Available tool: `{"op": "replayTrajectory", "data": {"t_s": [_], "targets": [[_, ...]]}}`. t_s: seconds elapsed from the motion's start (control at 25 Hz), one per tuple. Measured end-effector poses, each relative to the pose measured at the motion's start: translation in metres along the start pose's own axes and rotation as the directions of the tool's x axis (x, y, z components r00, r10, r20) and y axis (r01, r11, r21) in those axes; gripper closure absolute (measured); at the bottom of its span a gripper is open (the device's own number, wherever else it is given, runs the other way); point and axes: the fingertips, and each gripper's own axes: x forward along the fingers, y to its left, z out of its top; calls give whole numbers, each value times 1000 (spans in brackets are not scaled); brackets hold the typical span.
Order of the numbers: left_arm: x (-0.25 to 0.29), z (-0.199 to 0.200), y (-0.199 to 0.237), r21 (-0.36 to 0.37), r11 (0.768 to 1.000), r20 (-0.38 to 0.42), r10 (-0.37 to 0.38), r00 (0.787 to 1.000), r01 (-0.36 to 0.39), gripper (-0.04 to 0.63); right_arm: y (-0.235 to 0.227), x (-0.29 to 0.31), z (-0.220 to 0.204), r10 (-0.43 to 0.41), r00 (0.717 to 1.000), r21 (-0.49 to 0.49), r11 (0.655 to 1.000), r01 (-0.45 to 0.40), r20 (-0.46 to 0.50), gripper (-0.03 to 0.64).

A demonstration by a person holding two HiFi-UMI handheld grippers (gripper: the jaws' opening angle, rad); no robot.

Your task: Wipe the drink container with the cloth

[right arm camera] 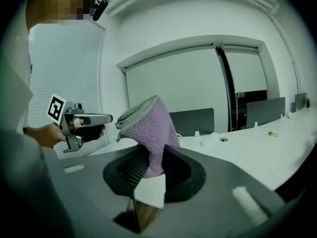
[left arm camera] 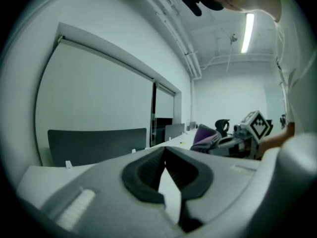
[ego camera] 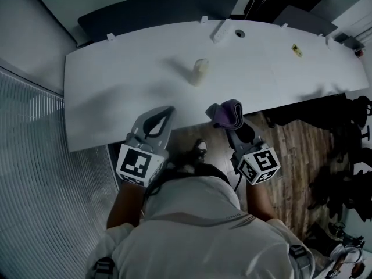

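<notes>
A small pale drink container (ego camera: 199, 71) stands upright on the white table (ego camera: 116, 80), well beyond both grippers. My right gripper (ego camera: 228, 119) is shut on a folded purple cloth (ego camera: 226, 114) at the table's near edge; the cloth (right arm camera: 147, 133) sticks up from between the jaws in the right gripper view. My left gripper (ego camera: 163, 114) hovers over the near edge to the left, shut with nothing in it. In the left gripper view its jaws (left arm camera: 165, 163) meet at the tips, and the cloth (left arm camera: 205, 135) and right gripper show to the right.
A white power strip (ego camera: 221, 31) and a round cable hole (ego camera: 240, 33) lie at the table's far edge, with a small yellow item (ego camera: 296, 49) at the far right. A dark divider panel (ego camera: 157, 9) backs the table. Wooden floor (ego camera: 290, 150) lies below.
</notes>
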Motion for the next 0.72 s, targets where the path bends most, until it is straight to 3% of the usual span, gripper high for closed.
{"op": "replayTrajectory", "data": {"t_s": [0.4,0.72], "targets": [[118,1,15,17,996,-99,88,991,-86,591,-93,64,-4,202,978,51,978,-200,-50,532],[175,-10,36,44,994,-190,105,976,-98,589,-110,101,-31,326,936,116,943,-312,-135,532]]}}
